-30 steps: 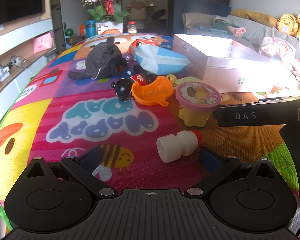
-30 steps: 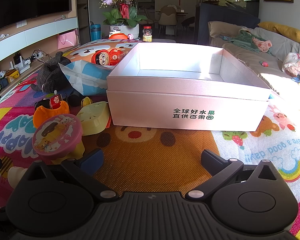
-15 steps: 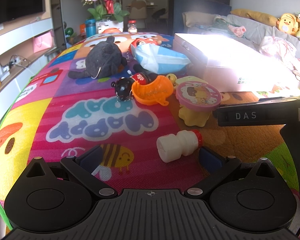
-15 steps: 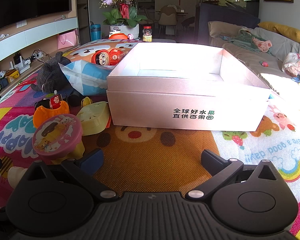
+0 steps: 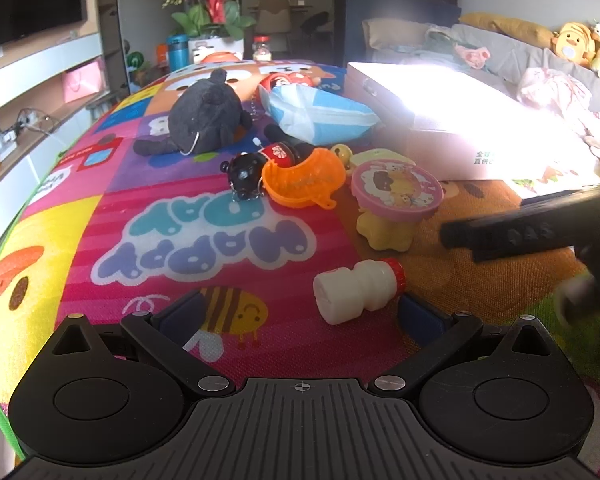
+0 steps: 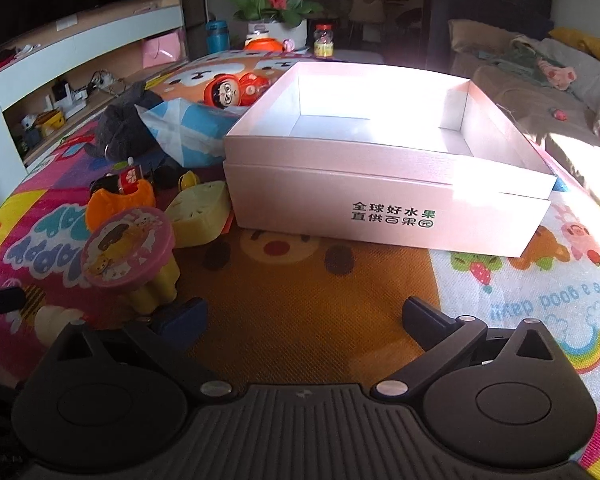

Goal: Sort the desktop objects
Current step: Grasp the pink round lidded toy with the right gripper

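Sorting not yet begun, judged from the layout: every loose object lies outside the one container.

Play mat [image 5: 172,216], covering the table: carries all items.

White box [image 6: 384,208], open-topped, at the right of the mat: the interior that shows in the right wrist view is bare; the near inner corner is hidden behind the front wall and glare washes out the rest, so it appears empty rather than certainly so.

Black plush toy [image 5: 204,120] and blue-and-white bag [image 5: 320,116]: far side of the mat, left of the box, near each other.

Pink-lidded yellow toy [image 5: 392,200], yellow block [image 6: 198,212], orange strainer [image 5: 304,178]: clustered just beside the box's left front corner. A small black figure [image 5: 244,174] touches the strainer's left edge.

White bottle [image 5: 356,290], red-capped: on its side, nearest the left gripper [image 5: 300,316], lying close to that gripper's right finger and not between the two.

Left gripper: fingers spread wide, holding nothing. Right gripper [image 6: 304,316]: likewise spread and unloaded, facing the box front over bare mat.

Remaining: all items to be moved.
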Available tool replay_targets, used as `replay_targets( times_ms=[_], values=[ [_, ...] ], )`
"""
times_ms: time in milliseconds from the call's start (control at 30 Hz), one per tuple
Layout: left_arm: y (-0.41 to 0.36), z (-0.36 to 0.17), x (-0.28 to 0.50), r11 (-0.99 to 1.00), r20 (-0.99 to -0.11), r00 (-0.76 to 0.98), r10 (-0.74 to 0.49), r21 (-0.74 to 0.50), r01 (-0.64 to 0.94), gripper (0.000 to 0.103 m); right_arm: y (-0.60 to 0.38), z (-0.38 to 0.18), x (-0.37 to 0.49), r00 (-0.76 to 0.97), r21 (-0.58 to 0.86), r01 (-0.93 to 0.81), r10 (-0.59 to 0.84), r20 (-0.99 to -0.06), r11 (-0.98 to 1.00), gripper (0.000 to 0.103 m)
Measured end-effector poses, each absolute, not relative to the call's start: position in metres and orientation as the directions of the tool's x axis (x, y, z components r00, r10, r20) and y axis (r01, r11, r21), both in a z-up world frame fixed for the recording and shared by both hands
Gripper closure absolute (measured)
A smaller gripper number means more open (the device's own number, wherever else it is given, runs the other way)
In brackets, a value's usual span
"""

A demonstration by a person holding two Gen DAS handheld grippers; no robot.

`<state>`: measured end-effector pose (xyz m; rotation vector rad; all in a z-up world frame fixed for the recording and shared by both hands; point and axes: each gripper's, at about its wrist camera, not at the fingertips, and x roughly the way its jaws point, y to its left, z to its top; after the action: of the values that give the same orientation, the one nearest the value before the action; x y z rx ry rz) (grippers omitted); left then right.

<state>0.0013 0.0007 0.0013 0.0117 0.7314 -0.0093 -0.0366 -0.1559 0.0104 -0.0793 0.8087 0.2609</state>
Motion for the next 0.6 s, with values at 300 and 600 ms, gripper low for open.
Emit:
replay_targets(
  times_ms=[300,600],
  values=[
    [0.005,0.002,0.0,0.997,-0.677,0.734,-0.047,0.018,0.081,0.0,-0.156,0.011,-0.047,0.643,0.017,-0.304,0.218,-0.734,0.953,0.0],
    [0.008,0.002,-0.003,0.994,-0.673,0.737,-0.069,0.014,0.107,0.0,-0.133,0.044,-0.062,0.702,0.083,-0.435,0.395,-0.593,0.897,0.0]
  ],
)
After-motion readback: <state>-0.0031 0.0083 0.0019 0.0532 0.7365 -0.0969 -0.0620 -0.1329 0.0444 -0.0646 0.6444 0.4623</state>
